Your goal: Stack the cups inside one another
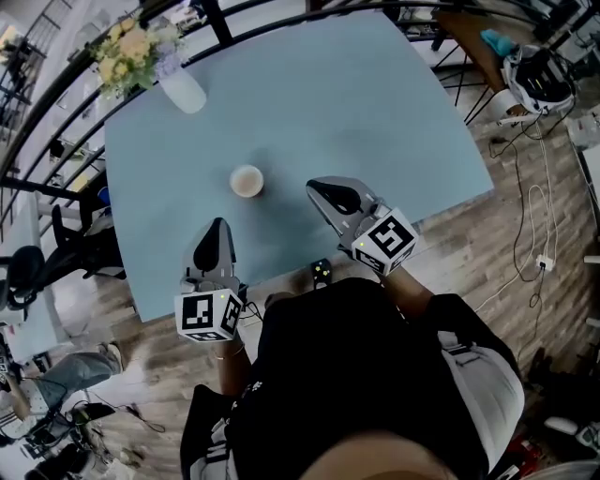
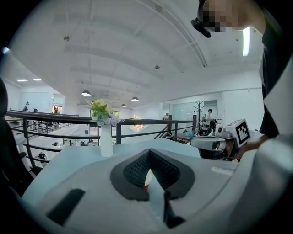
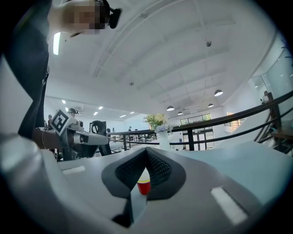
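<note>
A single cup (image 1: 247,181) stands upright on the light blue table (image 1: 375,122), roughly mid-table and well apart from everything else. From above its inside looks cream, and in the gripper views its body shows white above and red below. Whether more cups sit nested inside it cannot be told. The left gripper (image 1: 217,225) hovers over the near part of the table, below and slightly left of the cup in the head view. Its jaws are pressed together with nothing between them, and the cup shows only beyond their tips in the left gripper view. The right gripper (image 1: 316,188) hangs to the right of the cup at about the same height in the picture. Its jaws are likewise closed and empty, with the cup visible past them in the right gripper view. Neither gripper touches the cup. Each gripper carries its cube with square markers at the back, close to the person's hands. A white vase (image 1: 183,92) of pale flowers (image 1: 131,47) stands near the far left corner of the table, by a dark railing (image 1: 281,28). A small black device (image 1: 321,272) with green lights sits at the table's near edge between the two grippers.
</note>
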Tool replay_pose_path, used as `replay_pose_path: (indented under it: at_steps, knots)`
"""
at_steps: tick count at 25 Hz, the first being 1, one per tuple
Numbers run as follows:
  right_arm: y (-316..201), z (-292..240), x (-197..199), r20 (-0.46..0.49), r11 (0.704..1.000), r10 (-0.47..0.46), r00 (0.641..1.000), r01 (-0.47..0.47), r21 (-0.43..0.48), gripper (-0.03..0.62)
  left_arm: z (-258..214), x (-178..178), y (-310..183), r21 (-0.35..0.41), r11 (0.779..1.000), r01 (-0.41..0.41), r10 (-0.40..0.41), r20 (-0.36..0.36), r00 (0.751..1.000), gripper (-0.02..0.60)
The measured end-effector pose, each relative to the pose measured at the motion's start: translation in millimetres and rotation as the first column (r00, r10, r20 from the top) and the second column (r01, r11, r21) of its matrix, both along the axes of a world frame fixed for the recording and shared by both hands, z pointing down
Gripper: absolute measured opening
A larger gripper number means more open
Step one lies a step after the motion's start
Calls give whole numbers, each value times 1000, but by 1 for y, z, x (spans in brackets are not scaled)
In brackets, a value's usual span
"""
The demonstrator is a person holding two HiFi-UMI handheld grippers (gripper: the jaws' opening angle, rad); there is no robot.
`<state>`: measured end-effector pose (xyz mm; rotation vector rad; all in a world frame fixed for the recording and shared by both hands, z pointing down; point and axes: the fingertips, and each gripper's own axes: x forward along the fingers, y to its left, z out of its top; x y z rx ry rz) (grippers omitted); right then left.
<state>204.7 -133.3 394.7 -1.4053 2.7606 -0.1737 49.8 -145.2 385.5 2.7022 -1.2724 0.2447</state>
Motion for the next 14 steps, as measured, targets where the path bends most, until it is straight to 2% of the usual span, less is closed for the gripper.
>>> replay_pose_path:
  at_steps: [14]
  knots:
    - [-1,0,-3,21,1000,-26,999,26,-6,6,-2,-3,1,1,1000,20,-20,11,1000,-15]
